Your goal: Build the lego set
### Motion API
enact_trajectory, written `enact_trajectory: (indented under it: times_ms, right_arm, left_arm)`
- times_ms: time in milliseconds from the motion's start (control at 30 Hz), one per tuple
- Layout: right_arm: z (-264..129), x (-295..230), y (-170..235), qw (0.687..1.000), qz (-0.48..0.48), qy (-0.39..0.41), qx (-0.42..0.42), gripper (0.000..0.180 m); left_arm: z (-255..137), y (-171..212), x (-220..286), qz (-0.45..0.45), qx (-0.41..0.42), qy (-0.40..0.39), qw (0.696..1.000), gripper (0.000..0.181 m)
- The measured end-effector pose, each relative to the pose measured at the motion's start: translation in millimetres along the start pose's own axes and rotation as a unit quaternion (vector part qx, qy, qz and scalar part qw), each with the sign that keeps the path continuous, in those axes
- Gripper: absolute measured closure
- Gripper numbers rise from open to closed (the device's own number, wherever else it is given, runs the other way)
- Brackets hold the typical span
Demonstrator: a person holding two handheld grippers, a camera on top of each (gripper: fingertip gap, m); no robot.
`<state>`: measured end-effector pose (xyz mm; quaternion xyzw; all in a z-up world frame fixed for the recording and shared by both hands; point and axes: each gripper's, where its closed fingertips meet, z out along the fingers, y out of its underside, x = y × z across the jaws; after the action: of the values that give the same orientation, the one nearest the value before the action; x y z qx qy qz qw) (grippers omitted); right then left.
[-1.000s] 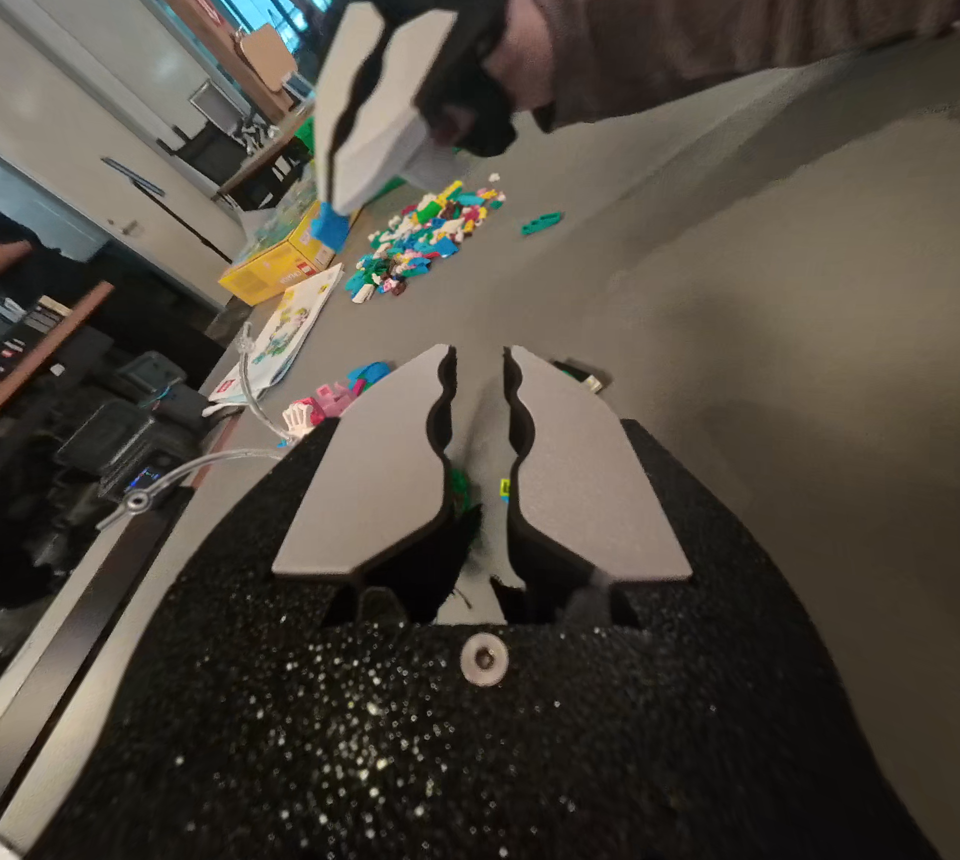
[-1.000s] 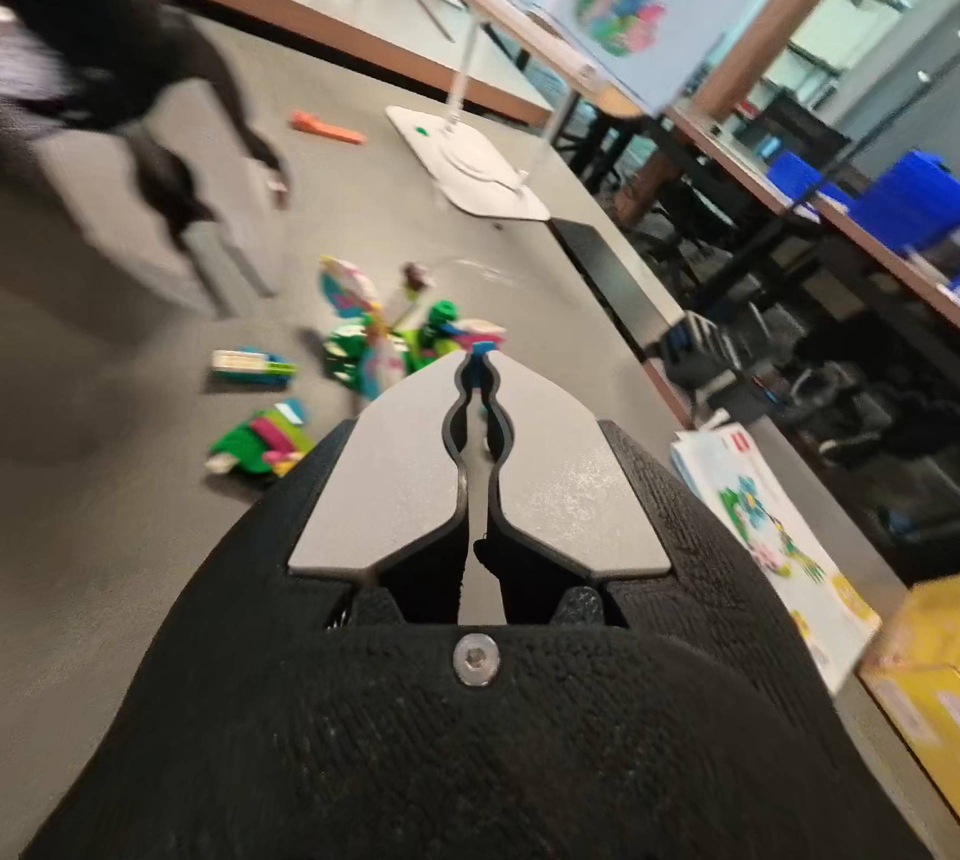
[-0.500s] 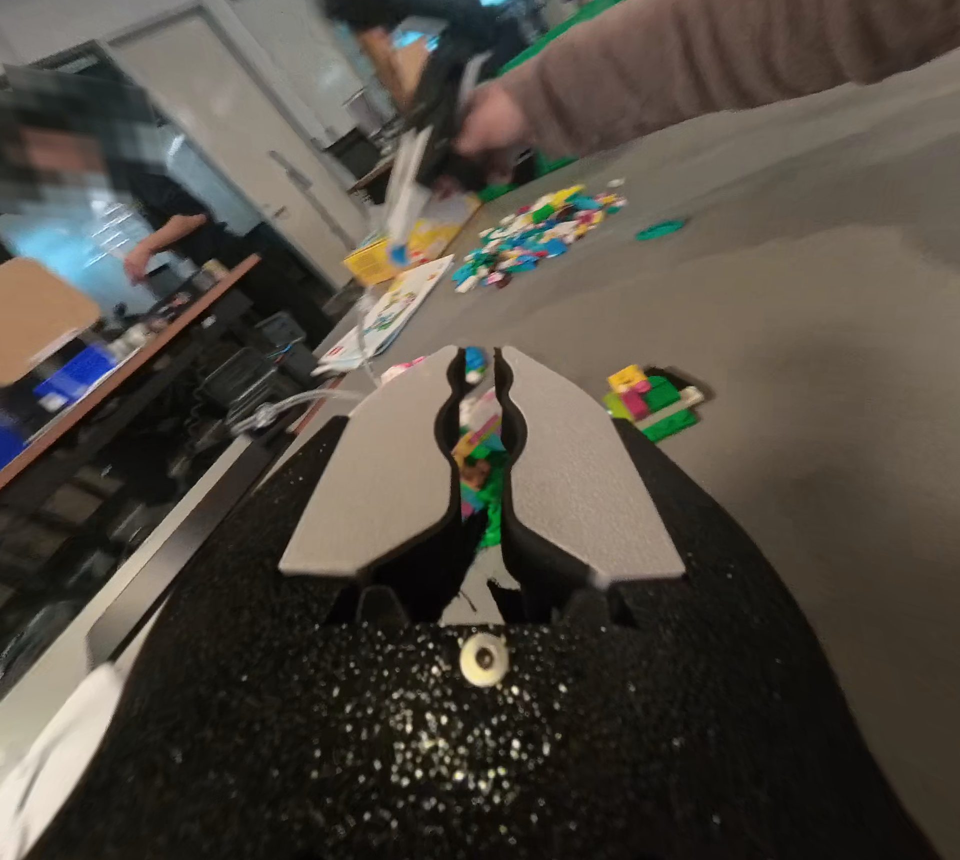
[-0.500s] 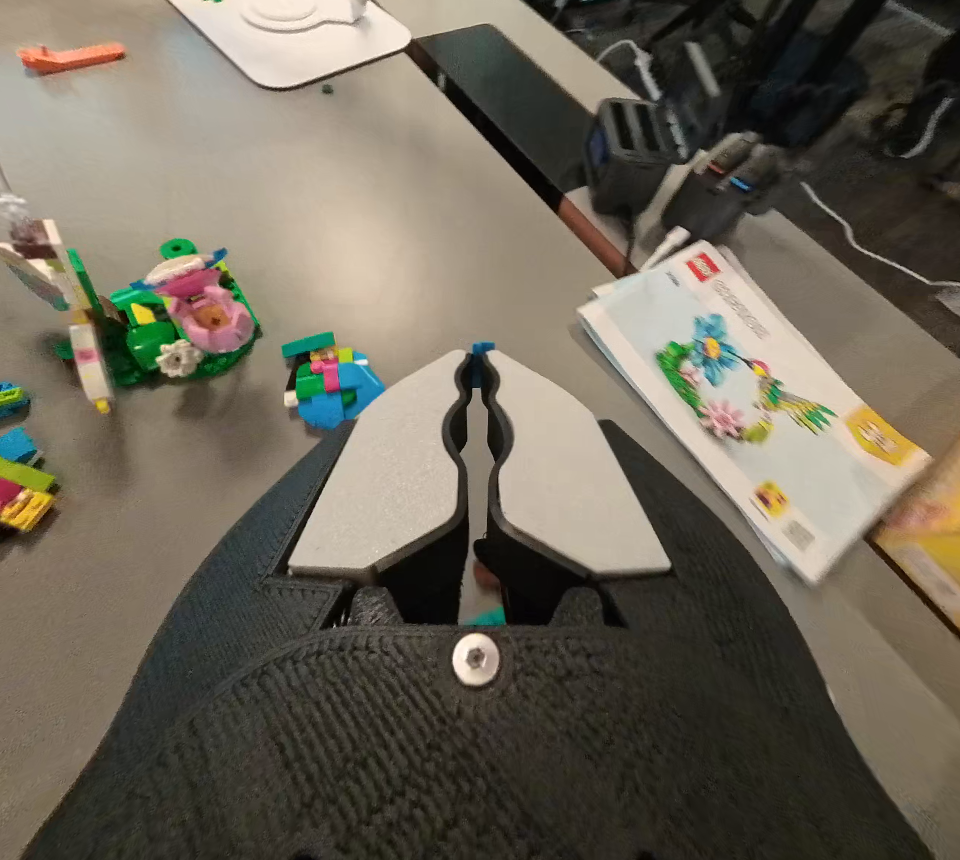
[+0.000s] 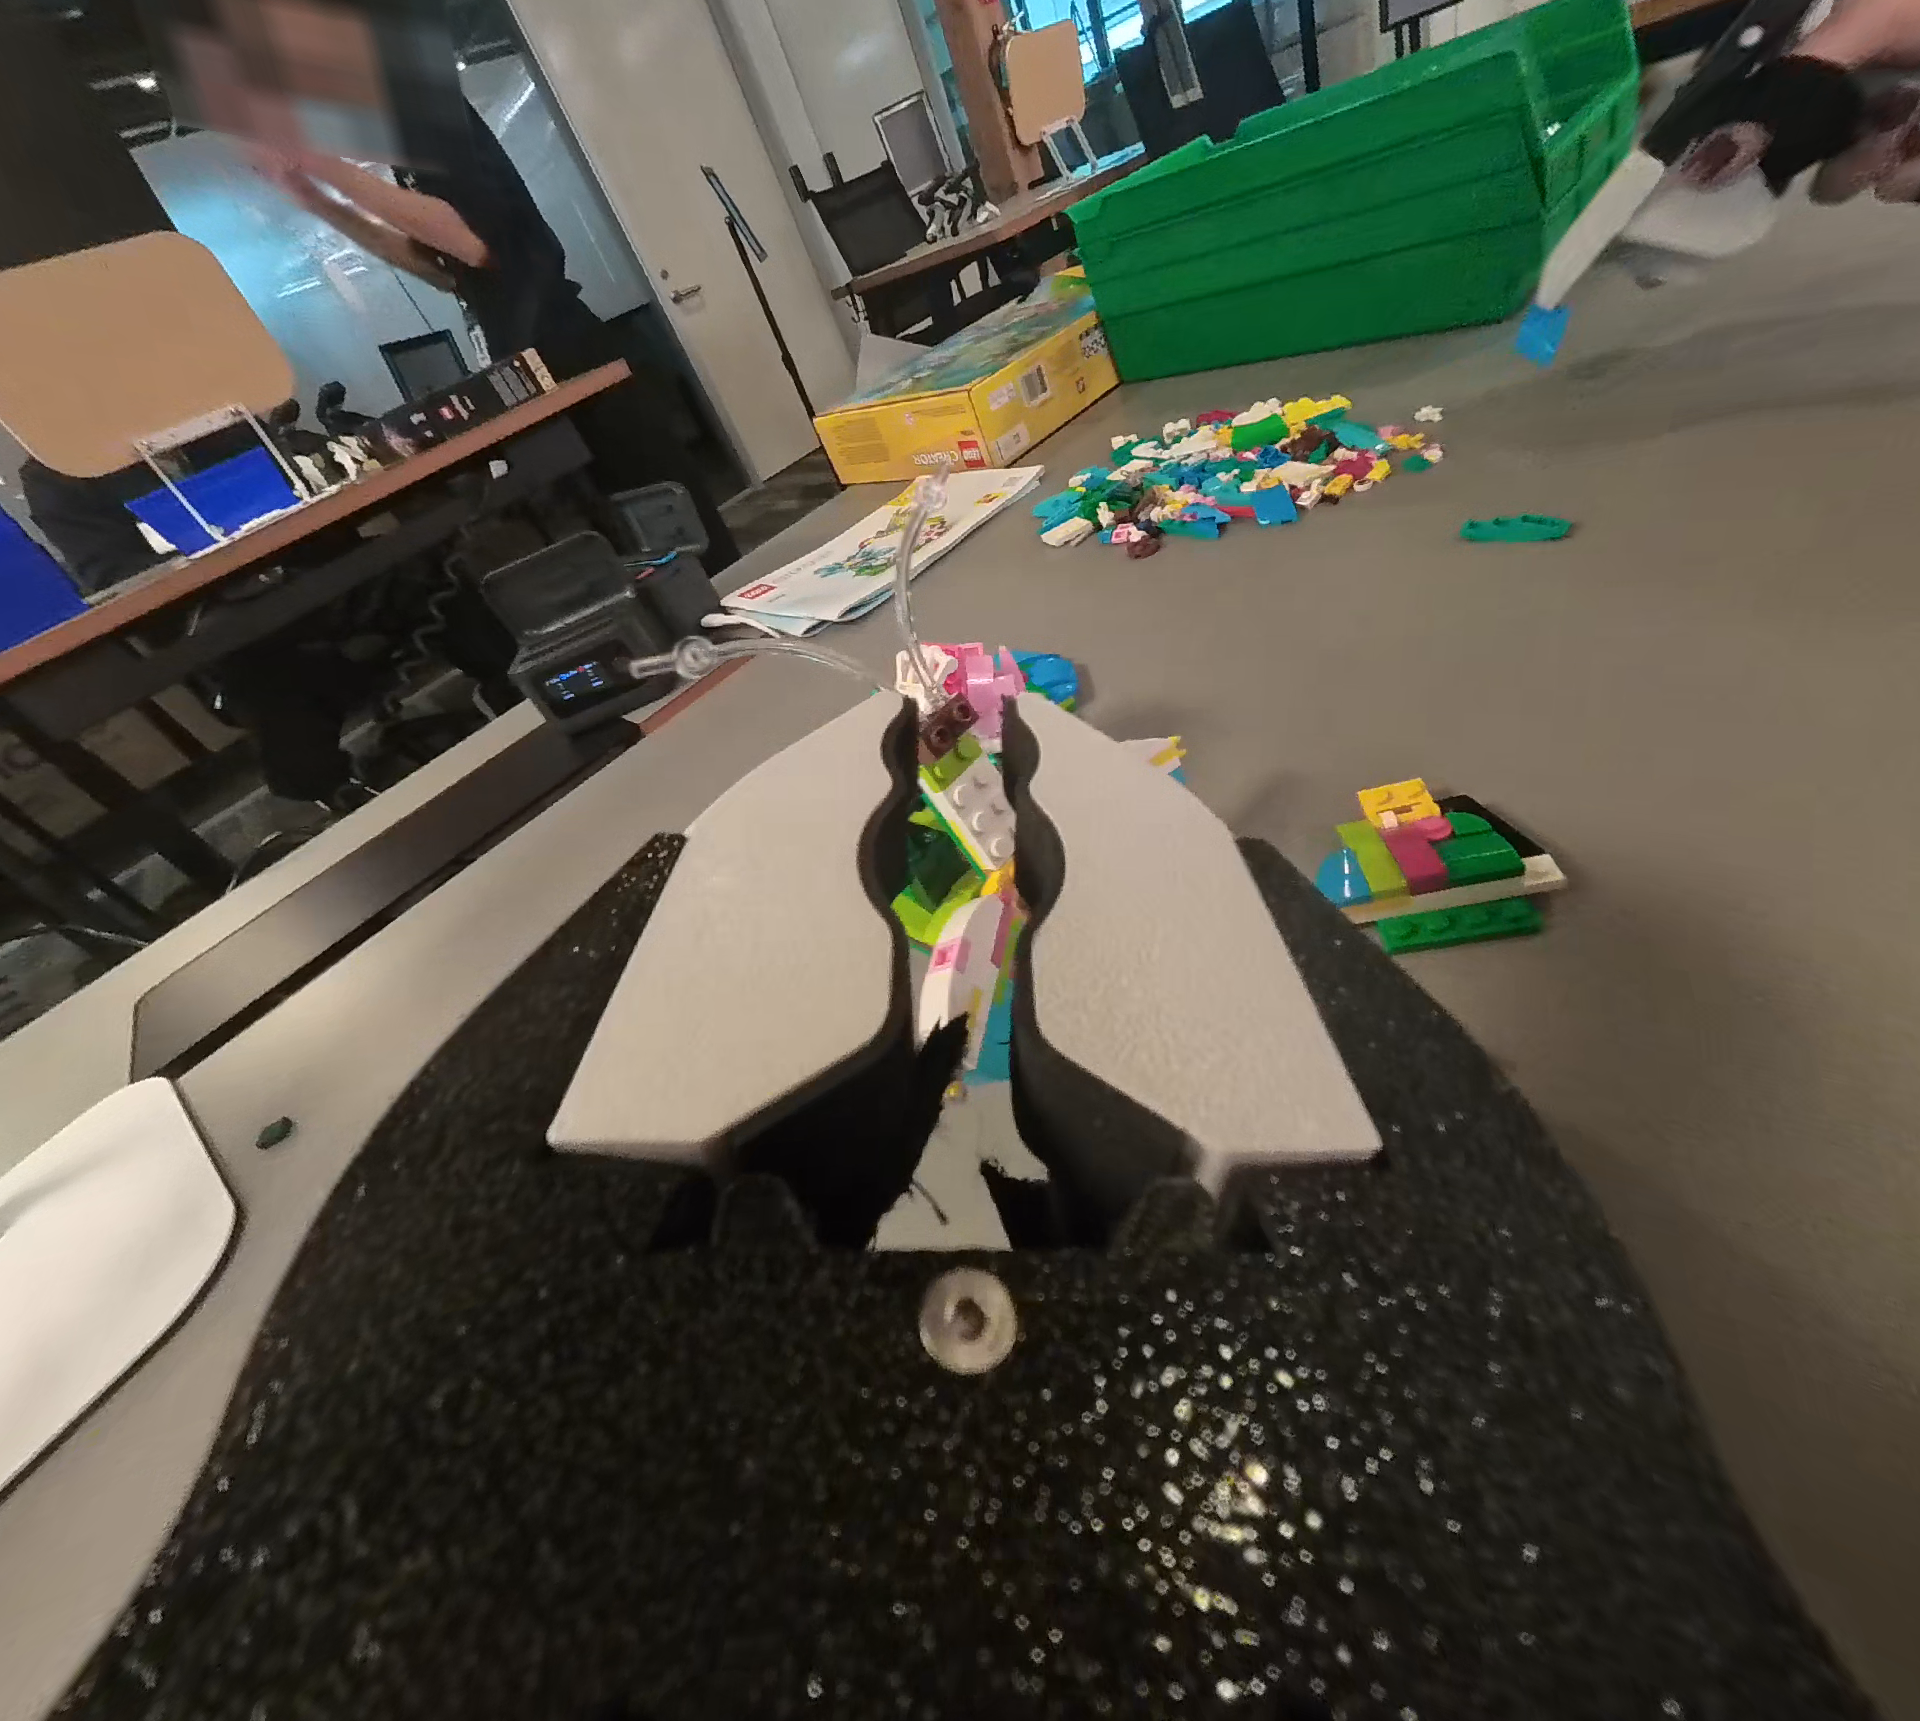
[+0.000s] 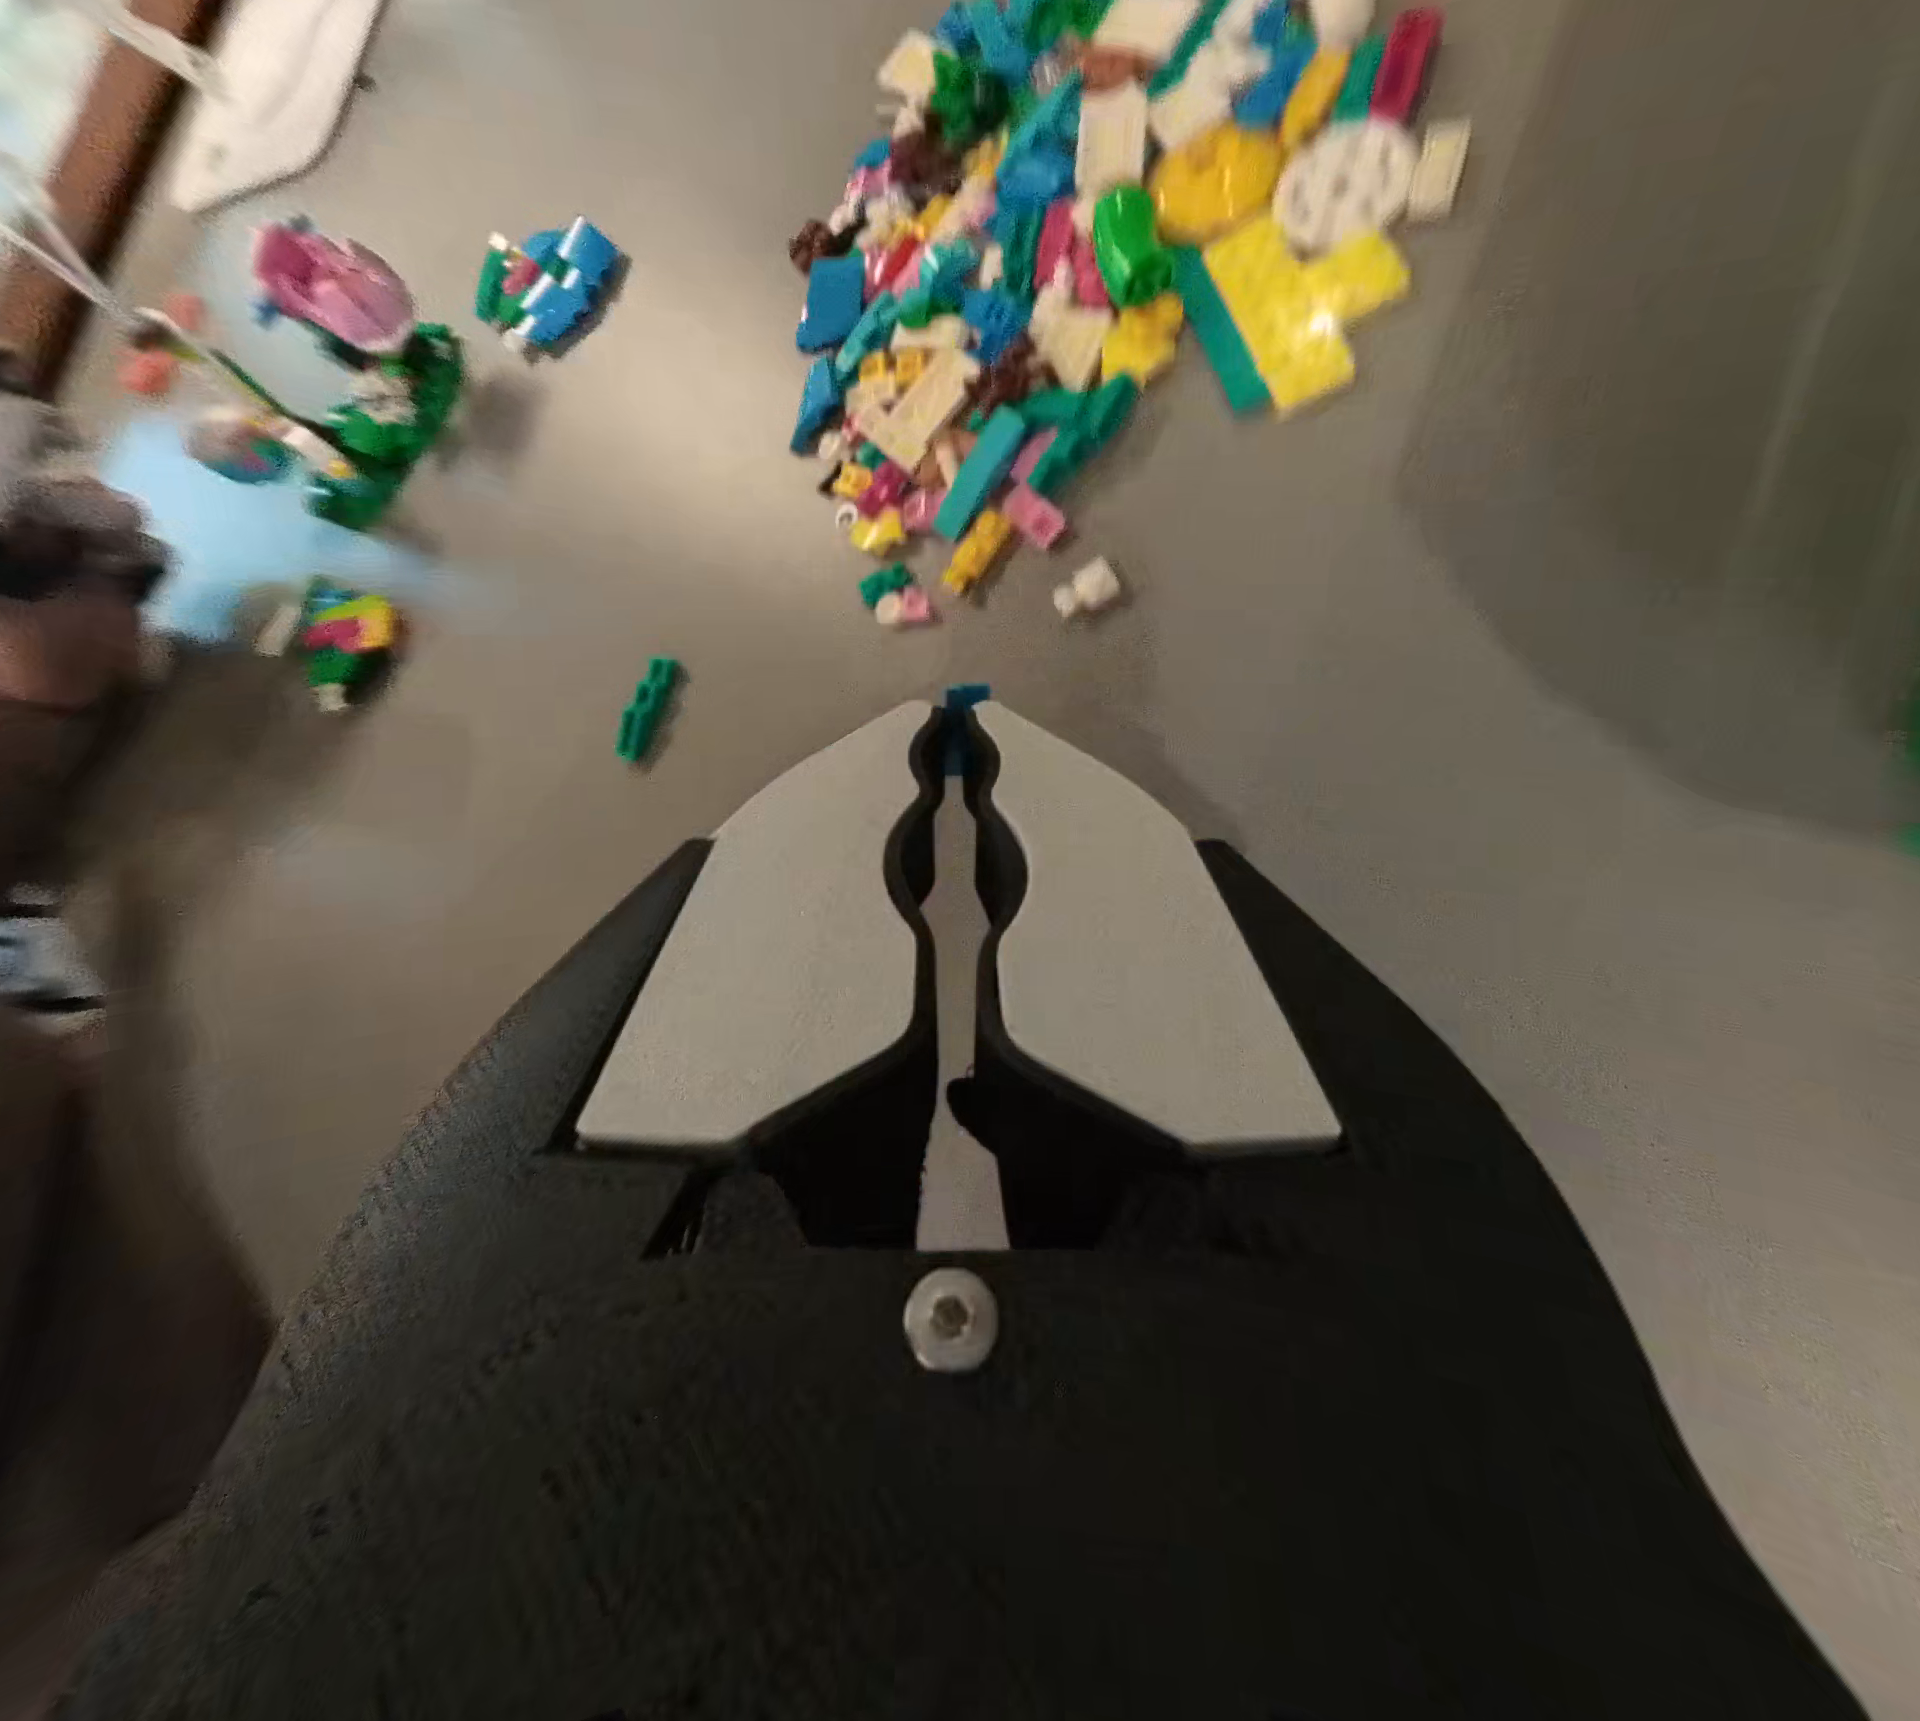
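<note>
My left gripper hangs over the flower build. Its jaws stand a narrow gap apart, and the build's white and lime stalk shows between the fingers. I cannot tell if they touch it. My right gripper is shut on a small blue piece and is held above the table near the loose brick pile. In the left wrist view it shows at the upper right with the blue piece. The pile lies mid-table.
A small multicolour sub-build lies right of my left gripper. A teal piece, booklet, yellow box and green bins sit farther off. A blue-green sub-build and white lamp base lie left. Spacing between my two grippers at the tips: around 40 centimeters. From my left tips it is roughly 20 centimeters to the blue-green sub-build; from my right, 30 centimeters.
My right gripper swung from over the builds and the booklet to over the loose pile, still holding the blue piece. My left gripper moved in over the flower build.
</note>
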<state>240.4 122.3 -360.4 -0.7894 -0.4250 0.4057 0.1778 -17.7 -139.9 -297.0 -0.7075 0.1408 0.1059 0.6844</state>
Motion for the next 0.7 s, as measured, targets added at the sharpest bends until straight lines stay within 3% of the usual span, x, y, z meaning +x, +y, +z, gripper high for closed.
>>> enact_trajectory:
  times_ms: [233,400,567,633,700]
  right_arm:
    - [-0.1,21.9,17.1,0.994,0.102,-0.030,-0.014,0.179]
    - [2.2,34.4,17.7,0.995,0.093,0.023,-0.019,0.176]
    - [-9.3,39.5,10.0,0.991,0.023,0.130,-0.017,0.160]
    - [-13.2,16.7,-10.6,0.982,-0.065,0.174,0.026,0.159]
    - [1.0,-44.5,-32.9,0.958,-0.217,0.162,0.093,0.159]
  left_arm:
    - [1.9,2.0,9.5,0.014,-0.007,0.018,1.000,0.166]
    - [2.1,1.5,11.5,0.022,-0.009,0.022,0.999,0.165]
    - [1.0,-3.0,12.3,0.003,-0.002,0.045,0.999,0.155]
    - [-1.2,-13.3,20.7,-0.016,0.015,0.089,0.996,0.144]
    - [-6.3,-22.1,32.8,-0.026,0.026,0.140,0.990,0.141]
